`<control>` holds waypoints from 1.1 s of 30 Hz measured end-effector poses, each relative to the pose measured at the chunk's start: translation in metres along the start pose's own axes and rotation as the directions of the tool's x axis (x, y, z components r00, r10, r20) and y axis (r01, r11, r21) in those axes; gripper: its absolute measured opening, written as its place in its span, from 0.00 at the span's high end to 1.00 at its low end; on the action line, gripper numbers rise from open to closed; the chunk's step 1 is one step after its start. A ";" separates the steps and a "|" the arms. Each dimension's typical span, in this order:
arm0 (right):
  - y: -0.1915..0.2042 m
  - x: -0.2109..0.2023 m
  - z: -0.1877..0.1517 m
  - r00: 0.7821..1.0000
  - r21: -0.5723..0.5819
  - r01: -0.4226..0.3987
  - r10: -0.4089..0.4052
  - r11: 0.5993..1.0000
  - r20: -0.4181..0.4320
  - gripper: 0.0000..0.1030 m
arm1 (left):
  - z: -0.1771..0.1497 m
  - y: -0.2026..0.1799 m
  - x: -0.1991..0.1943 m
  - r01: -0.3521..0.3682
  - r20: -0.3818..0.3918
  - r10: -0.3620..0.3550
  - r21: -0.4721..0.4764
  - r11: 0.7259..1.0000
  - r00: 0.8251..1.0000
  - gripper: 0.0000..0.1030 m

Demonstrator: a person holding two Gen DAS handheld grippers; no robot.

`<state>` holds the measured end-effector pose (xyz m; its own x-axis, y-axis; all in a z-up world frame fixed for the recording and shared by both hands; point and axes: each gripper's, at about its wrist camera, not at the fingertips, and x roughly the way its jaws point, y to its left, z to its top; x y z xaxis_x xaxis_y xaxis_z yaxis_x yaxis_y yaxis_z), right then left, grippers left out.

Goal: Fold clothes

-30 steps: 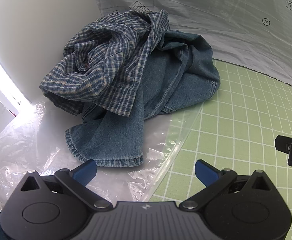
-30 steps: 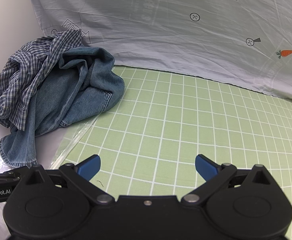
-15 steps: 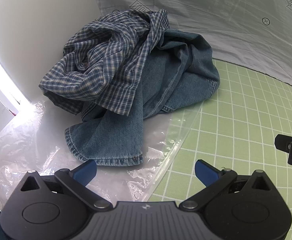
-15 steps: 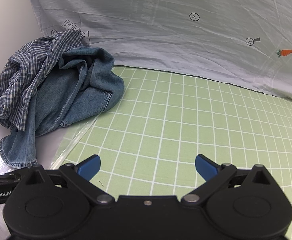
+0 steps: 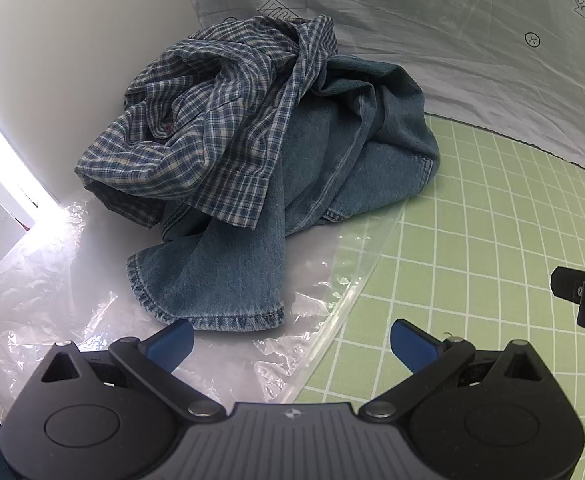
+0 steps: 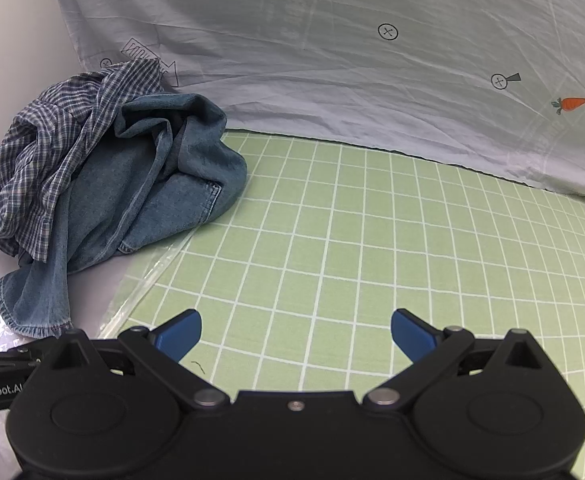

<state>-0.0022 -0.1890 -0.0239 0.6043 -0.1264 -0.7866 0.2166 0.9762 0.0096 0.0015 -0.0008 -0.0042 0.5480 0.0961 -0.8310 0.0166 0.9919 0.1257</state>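
Left gripper [image 5: 291, 340] and right gripper [image 6: 295, 330] both gape wide, holding nothing. Plaid shirt [image 5: 212, 120] lies crumpled atop denim garment [image 5: 332, 184] upper left (partly on clear plastic [image 5: 72, 280]). Backdrop sheet [image 6: 332, 40] print: partly legible "HERE".

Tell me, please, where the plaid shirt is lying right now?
The plaid shirt lies crumpled on top of the denim garment, at the upper left in both wrist views, against the white wall and the grey sheet.
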 end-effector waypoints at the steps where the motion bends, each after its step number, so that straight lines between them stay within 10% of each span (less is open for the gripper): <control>1: 0.000 0.000 0.000 1.000 0.000 0.001 -0.001 1.000 -0.001 0.01 | 0.000 0.000 0.000 0.000 -0.001 0.000 -0.001 1.000 1.000 0.00; 17: -0.007 0.019 0.032 1.000 0.024 -0.003 0.003 1.000 0.005 0.01 | 0.031 -0.005 0.003 -0.040 0.007 0.041 -0.089 0.995 0.999 0.00; 33: 0.043 0.107 0.178 0.984 -0.063 -0.097 0.106 0.993 0.146 0.01 | 0.177 0.068 0.057 -0.154 0.110 0.195 -0.306 0.939 0.974 0.00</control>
<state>0.2087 -0.1918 0.0026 0.7291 -0.0470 -0.6828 0.1079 0.9931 0.0469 0.1816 0.0573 0.0529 0.6295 0.2784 -0.7254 -0.3249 0.9424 0.0797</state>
